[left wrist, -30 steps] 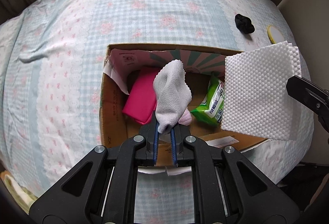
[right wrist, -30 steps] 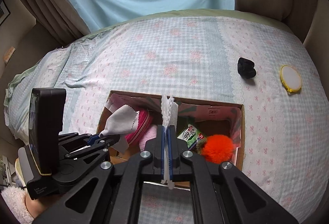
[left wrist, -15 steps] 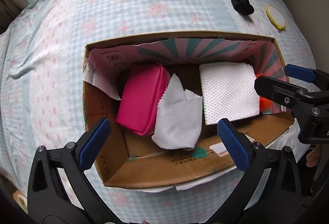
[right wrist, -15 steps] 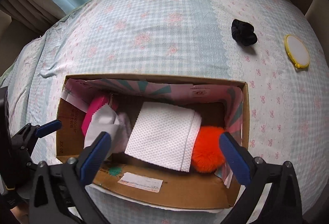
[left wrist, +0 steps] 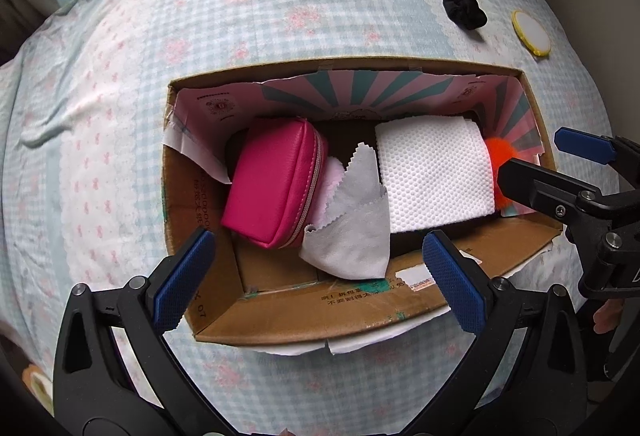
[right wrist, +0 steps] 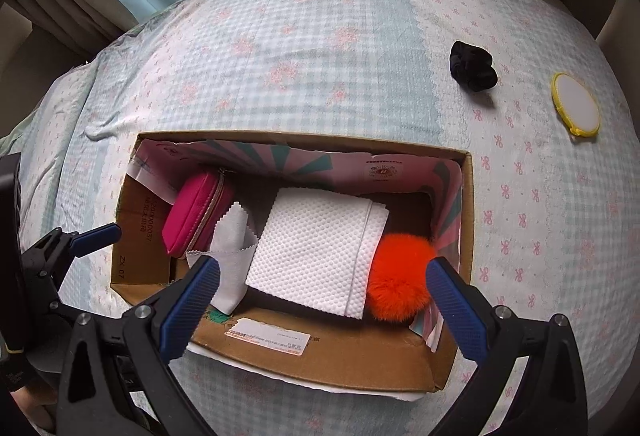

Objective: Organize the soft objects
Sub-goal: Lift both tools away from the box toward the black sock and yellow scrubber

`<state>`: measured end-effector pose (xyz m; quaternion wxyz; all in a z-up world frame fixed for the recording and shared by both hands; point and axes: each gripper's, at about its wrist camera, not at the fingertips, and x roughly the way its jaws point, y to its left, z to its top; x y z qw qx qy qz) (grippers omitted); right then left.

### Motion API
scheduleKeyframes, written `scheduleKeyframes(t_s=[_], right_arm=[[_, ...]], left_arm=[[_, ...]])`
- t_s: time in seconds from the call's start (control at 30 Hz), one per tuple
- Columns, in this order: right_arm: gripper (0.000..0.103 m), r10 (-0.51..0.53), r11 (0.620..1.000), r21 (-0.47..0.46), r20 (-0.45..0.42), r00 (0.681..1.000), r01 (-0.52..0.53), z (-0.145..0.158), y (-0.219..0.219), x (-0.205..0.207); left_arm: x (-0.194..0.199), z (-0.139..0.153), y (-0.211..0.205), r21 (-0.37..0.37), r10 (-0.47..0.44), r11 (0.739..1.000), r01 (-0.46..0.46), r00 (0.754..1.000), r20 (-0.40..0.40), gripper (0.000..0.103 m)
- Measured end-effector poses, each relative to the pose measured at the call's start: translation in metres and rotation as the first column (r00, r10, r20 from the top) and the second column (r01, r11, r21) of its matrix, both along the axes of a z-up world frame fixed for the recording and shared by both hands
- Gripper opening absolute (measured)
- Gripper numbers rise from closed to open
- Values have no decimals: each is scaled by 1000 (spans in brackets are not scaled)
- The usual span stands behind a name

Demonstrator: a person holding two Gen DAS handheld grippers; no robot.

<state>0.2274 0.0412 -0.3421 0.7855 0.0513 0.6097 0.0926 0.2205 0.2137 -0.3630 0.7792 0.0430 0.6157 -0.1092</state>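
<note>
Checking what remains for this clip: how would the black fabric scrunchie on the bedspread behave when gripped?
The black fabric scrunchie looks bunched and soft, so it would probably squash and hang floppy. It seems light for its size. Resting on the quilted checked bedspread, it is unlikely to roll or slip.

Corrugated cardboard box (left wrist: pixel 280 316), dimpled white paper towel (left wrist: pixel 434 176), fluffy orange pompom (right wrist: pixel 400 276), leathery pink pouch (left wrist: pixel 272 184)

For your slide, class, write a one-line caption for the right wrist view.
Open right tongs over a brown cardboard box holding a white embossed paper towel and fluffy orange pom-pom.
</note>
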Motion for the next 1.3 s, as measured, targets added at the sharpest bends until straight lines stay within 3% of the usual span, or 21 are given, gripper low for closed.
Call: scheduleKeyframes(t_s=[0.37, 0.63, 0.77, 0.93, 1.1, 1.3], right_arm=[[103, -20, 1000, 10, 81, 997, 19, 51, 1, -29], [103, -61, 998, -16, 225, 972, 66, 137, -15, -68], [103, -79, 990, -80, 347, 935, 113, 187, -31, -96], [103, -116, 969, -141, 465, 878, 203, 236, -61, -130], [103, -178, 953, -125, 510, 842, 277, 260, -106, -156], [103, -188, 952, -100, 556, 810, 289, 272, -157, -180]], left_arm=[[-32, 59, 6, -23, 26, 999, -24, 995, 92, 103], [-67, 144, 2, -43, 75, 997, -67, 970, 230, 103], [-86, 190, -5, -65, 115, 993, -99, 942, 316, 103], [-115, 246, -24, -76, 147, 989, -127, 878, 455, 103], [-139, 280, -59, -83, 149, 989, -123, 834, 532, 103], [-155, 296, -113, -102, 184, 983, -153, 813, 553, 103]])
